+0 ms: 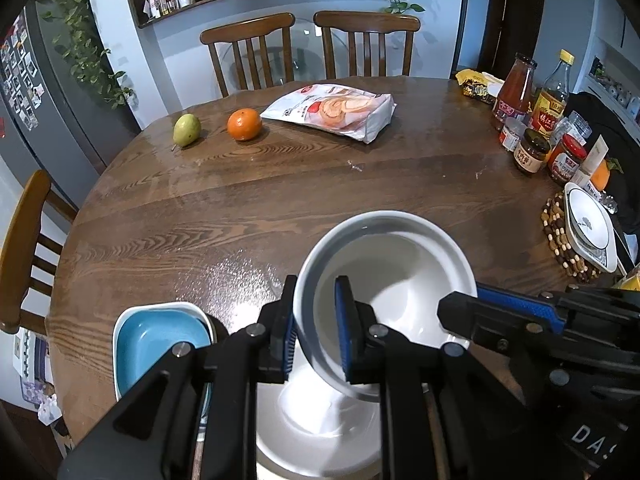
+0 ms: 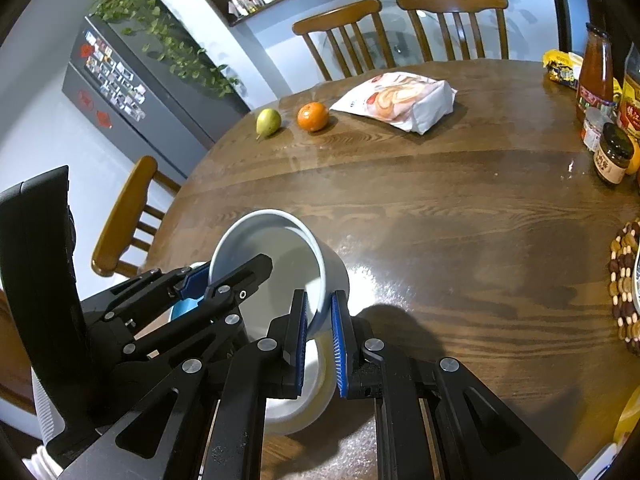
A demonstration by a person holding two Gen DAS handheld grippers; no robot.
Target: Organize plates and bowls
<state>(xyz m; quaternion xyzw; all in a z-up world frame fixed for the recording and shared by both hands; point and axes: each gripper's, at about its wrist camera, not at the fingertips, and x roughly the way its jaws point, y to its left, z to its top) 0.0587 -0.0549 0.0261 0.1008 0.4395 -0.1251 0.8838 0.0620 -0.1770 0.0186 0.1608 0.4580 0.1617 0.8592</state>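
Observation:
A white bowl (image 1: 400, 264) is held tilted above a second white bowl (image 1: 320, 432) at the table's near edge. My left gripper (image 1: 316, 320) is shut on its left rim. My right gripper (image 2: 320, 328) is shut on its right rim, and its blue-padded finger (image 1: 516, 306) shows in the left wrist view. The held bowl (image 2: 280, 252) also shows in the right wrist view, above the lower bowl (image 2: 296, 404). A blue square dish (image 1: 160, 340) sits to the left. Patterned square plates (image 1: 592, 228) rest on a beaded trivet (image 1: 560, 236) at the right.
The round wooden table (image 1: 280, 208) carries a pear (image 1: 186, 129), an orange (image 1: 244, 124) and a snack bag (image 1: 332, 110) at the back. Bottles and jars (image 1: 532, 128) crowd the right side. Wooden chairs (image 1: 248, 52) stand around the table.

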